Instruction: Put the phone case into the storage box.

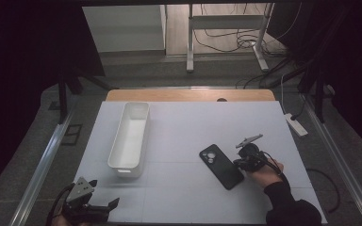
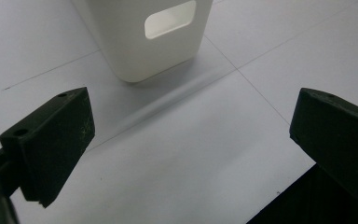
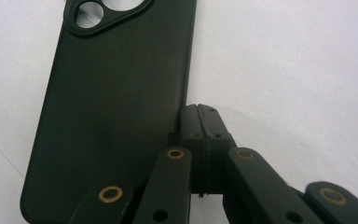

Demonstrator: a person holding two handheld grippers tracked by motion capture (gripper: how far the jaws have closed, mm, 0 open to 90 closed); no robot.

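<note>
High view: your white table mat [image 1: 188, 141] carries a white plastic oblong bin [image 1: 130, 139] at ten o'clock and a black rubbery phone case [image 1: 221, 165] at four; your right gripper [image 1: 243, 162] is closed empty beside the case, your left gripper [image 1: 104, 207] gapes wide.

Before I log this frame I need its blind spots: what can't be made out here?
- Phone case: right gripper view, near end hidden behind the shut right gripper; contact unclear.
- White bin: left gripper view, cut off by the top edge.
- Left gripper: high view, hand cut off by the bottom edge.
</note>
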